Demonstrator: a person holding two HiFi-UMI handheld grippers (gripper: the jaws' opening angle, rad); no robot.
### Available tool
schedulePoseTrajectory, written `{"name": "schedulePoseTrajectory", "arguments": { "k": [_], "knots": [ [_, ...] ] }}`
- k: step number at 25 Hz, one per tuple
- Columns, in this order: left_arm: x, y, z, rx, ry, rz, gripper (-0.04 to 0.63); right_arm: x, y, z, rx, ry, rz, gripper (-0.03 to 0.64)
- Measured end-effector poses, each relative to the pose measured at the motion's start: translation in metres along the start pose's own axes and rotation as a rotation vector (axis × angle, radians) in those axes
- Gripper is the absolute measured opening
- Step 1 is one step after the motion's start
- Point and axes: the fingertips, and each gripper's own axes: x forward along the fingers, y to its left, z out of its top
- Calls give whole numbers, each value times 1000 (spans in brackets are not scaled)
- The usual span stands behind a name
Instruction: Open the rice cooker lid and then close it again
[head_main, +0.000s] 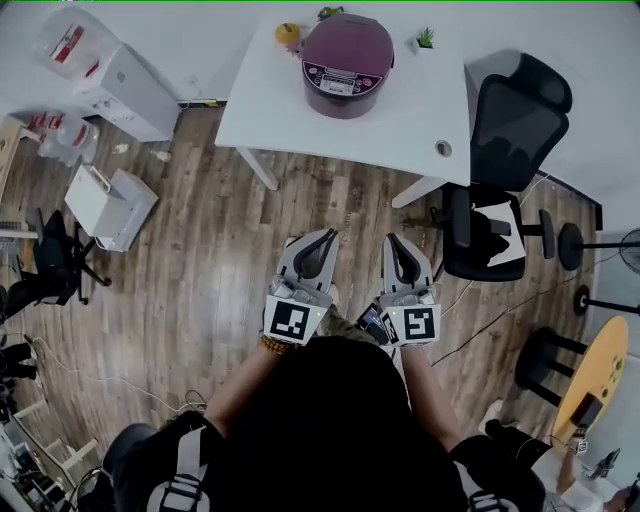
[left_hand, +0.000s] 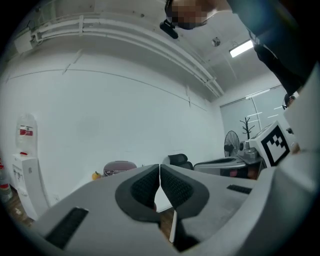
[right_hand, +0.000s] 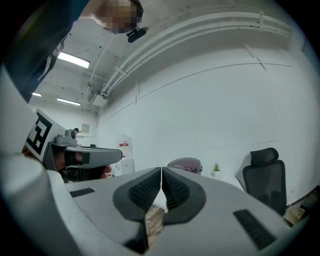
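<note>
A dark purple rice cooker (head_main: 347, 62) stands with its lid down on the white table (head_main: 300, 125) at the top of the head view. It also shows far off in the left gripper view as the rice cooker (left_hand: 119, 167) and in the right gripper view as the rice cooker (right_hand: 185, 164). My left gripper (head_main: 329, 236) and right gripper (head_main: 392, 240) are held side by side over the wooden floor, well short of the table. Both point toward the table and both are shut, with nothing between the jaws.
An orange fruit (head_main: 288, 33) and a small potted plant (head_main: 425, 39) flank the cooker. A black office chair (head_main: 505, 150) stands at the table's right end. White boxes (head_main: 110, 205) and a water dispenser (head_main: 120, 85) sit at the left. A yellow round table (head_main: 597, 375) is at the right.
</note>
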Motion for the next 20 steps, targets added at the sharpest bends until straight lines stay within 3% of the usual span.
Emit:
{"name": "schedulePoseTrajectory", "arguments": {
  "k": [6,20],
  "knots": [
    [41,37,9,10,-24,-40,25,45,-9,5,0,22,-29,31],
    [100,164,23,-26,-68,-22,25,164,-10,36,-52,23,-72,31]
  ]
}}
